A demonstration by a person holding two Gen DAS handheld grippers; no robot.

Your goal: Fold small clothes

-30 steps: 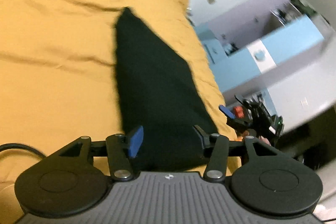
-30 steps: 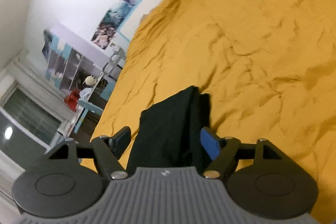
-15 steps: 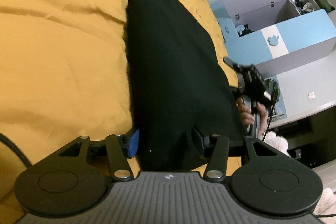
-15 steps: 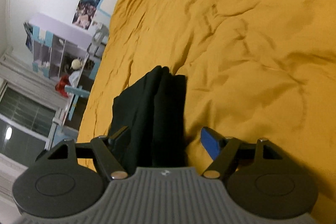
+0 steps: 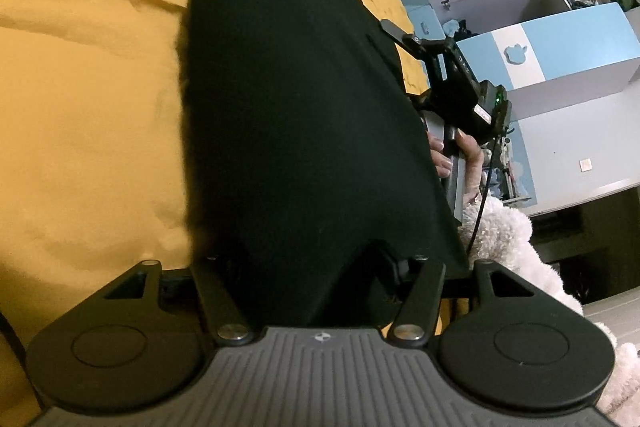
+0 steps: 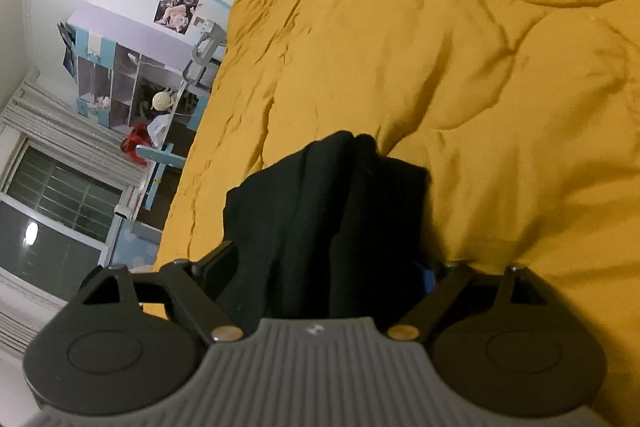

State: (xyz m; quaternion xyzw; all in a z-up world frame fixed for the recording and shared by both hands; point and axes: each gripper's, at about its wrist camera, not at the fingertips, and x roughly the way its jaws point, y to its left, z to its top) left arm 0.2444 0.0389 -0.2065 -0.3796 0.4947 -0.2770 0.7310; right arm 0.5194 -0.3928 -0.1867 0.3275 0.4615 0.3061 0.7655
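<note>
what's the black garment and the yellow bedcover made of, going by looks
Black garment: looks like a soft matte knit, maybe cotton jersey; it drapes in limp folds with no sheen and shows no visible weave. Yellow bedcover: a matte woven fabric, likely cotton over padding; it creases in soft puffy ridges. Both are guesses, since the fibre itself is too fine to see.

A bed covered by a mustard-yellow bedspread (image 5: 92, 131) carries everything here. Its fabric is rumpled, with soft ridges and creases running across it in the right wrist view (image 6: 460, 47). A black garment (image 5: 288, 99) lies on the bedspread, stretched long and flat toward the bed's far edge in the left wrist view; in the right wrist view it shows as bunched vertical folds (image 6: 332, 211).
</note>
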